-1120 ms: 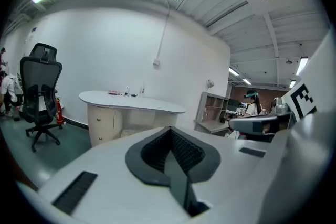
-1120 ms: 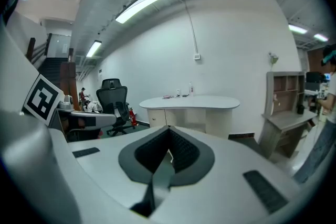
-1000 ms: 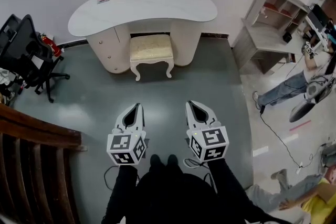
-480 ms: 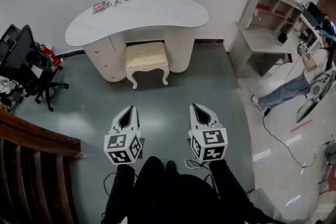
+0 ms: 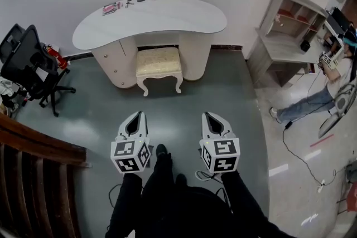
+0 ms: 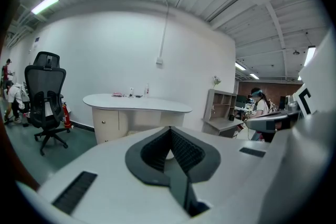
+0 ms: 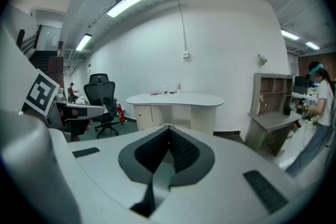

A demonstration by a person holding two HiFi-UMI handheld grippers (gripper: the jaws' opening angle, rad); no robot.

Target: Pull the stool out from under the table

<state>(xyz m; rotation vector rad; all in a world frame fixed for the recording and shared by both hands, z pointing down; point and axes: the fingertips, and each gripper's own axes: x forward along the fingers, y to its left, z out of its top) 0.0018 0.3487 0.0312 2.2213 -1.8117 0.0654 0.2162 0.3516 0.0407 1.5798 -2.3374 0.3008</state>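
Note:
A cream stool point(image 5: 159, 63) with a cushioned seat and curved legs is tucked partly under the white kidney-shaped table point(image 5: 150, 15) against the far wall. My left gripper point(image 5: 138, 114) and right gripper point(image 5: 207, 115) hover side by side over the grey floor, well short of the stool. Both are shut and hold nothing. The table point(image 6: 137, 103) shows ahead in the left gripper view, and the same table point(image 7: 178, 98) in the right gripper view; the jaws hide most of the stool there.
A black office chair point(image 5: 28, 64) and a red fire extinguisher point(image 5: 56, 56) stand at the left. A dark wooden railing point(image 5: 33, 147) runs along the lower left. A shelf desk point(image 5: 284, 30) and a person point(image 5: 329, 86) are at the right. Cables point(image 5: 301, 159) trail on the floor.
The view has shifted slightly as the person steps forward; one foot now shows between the grippers. Both grippers stay shut in about the same place.

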